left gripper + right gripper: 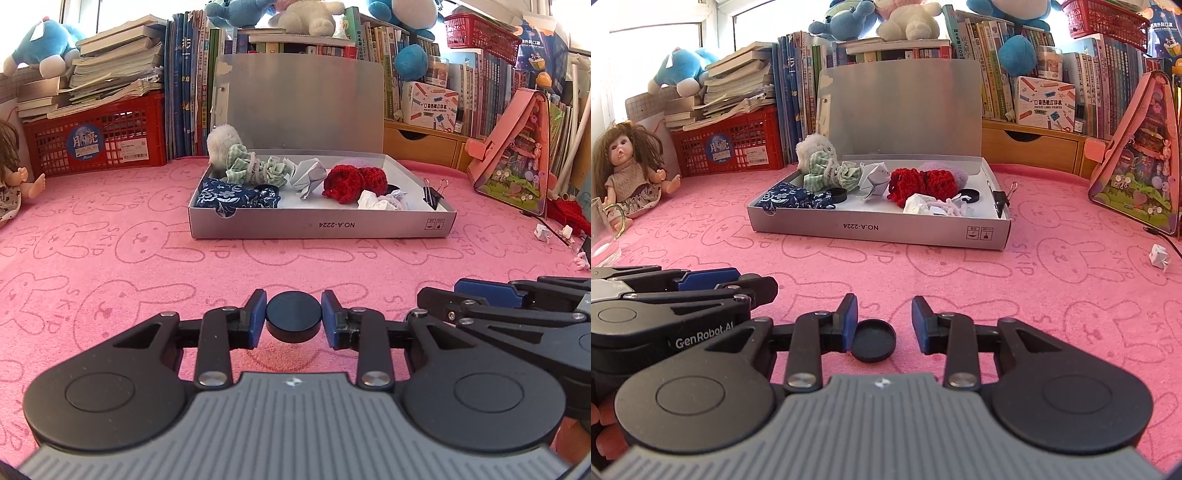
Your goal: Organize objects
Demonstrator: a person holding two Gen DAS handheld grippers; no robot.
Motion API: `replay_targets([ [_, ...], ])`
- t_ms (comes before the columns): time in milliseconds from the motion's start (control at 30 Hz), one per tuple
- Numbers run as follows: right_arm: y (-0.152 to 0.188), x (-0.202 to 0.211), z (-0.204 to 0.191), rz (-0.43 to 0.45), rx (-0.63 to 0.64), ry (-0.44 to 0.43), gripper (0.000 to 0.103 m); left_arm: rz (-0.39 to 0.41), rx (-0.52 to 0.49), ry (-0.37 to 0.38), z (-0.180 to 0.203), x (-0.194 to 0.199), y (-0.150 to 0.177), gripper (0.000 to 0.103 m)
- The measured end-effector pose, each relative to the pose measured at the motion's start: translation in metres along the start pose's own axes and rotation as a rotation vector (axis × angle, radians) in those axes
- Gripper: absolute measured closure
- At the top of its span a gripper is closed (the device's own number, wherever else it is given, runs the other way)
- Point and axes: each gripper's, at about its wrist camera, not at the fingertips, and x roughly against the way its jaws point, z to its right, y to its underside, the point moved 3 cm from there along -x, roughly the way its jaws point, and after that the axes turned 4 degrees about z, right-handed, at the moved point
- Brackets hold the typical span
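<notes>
Black cap point(293, 316) clamped in left gripper point(293, 319) | right gripper point(884, 325) narrow, lid point(873, 339) touching one pad | box point(321, 225) well apart

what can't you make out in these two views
- Left wrist view: underside of the black disc between the left tongs, hidden by the disc itself.
- Right wrist view: whether the right tongs grip the black lid; only one pad touches.
- Both views: silver box floor, under clutter.

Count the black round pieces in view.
4 black pieces: one disc clamped in the left jaws, one cap loose between the right jaws, two caps inside the silver box. Clutter there may hide more.
</notes>
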Motion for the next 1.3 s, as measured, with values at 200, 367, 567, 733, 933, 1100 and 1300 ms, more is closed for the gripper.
replay_targets([
  [200,0.012,-0.009,-0.001,-0.024,0.016,0.034,0.038,-0.026,-0.007,-0.016,-0.005,-0.003,0.01,0.067],
  [367,0.015,-0.019,-0.007,-0.057,0.041,0.029,0.031,-0.043,-0.019,-0.031,-0.008,-0.008,0.018,0.067],
  [567,0.014,-0.021,-0.011,-0.056,0.048,0.018,0.03,-0.034,-0.027,-0.032,-0.009,-0.009,0.019,0.067],
  [733,0.01,-0.024,-0.01,-0.051,0.055,-0.004,0.03,-0.024,-0.026,-0.06,-0.018,-0.008,0.017,0.067],
  [933,0.008,-0.034,-0.015,-0.067,0.061,0.002,0.029,-0.011,-0.037,-0.067,-0.018,-0.01,0.019,0.066],
  [1100,0.009,-0.033,-0.025,-0.05,0.066,0.002,0.048,-0.011,-0.022,-0.061,-0.019,-0.01,0.019,0.067],
  [1300,0.009,-0.032,-0.034,-0.038,0.053,0.005,0.065,-0.011,-0.017,-0.064,-0.018,-0.01,0.02,0.067],
])
